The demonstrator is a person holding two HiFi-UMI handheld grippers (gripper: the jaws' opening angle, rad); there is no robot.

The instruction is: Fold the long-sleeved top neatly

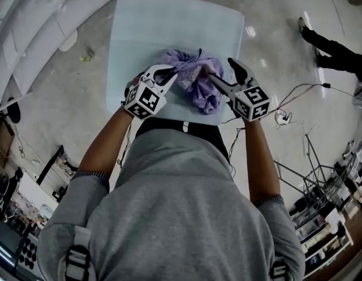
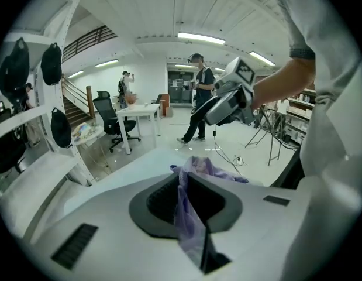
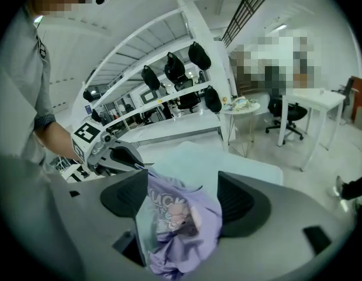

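Note:
The long-sleeved top point(image 1: 199, 89) is a lilac bunch near the front edge of the pale blue table point(image 1: 169, 22). My left gripper point(image 1: 172, 70) comes at it from the left. In the left gripper view its jaws point(image 2: 183, 177) are nearly closed, pinching a strip of the fabric point(image 2: 189, 215) that hangs from them. My right gripper point(image 1: 220, 68) reaches in from the right with its jaws wide. In the right gripper view a printed bundle of the top point(image 3: 175, 227) lies loose between the spread pads of this gripper point(image 3: 183, 186). The left gripper point(image 3: 116, 157) shows just beyond it.
Cables point(image 1: 297, 92) trail over the concrete floor to the right of the table. A person's legs point(image 1: 330, 48) are at the upper right. White shelving point(image 1: 28, 34) runs along the left. Farther off are an office chair point(image 2: 107, 113), a white desk point(image 2: 140, 113) and another person point(image 2: 198, 98).

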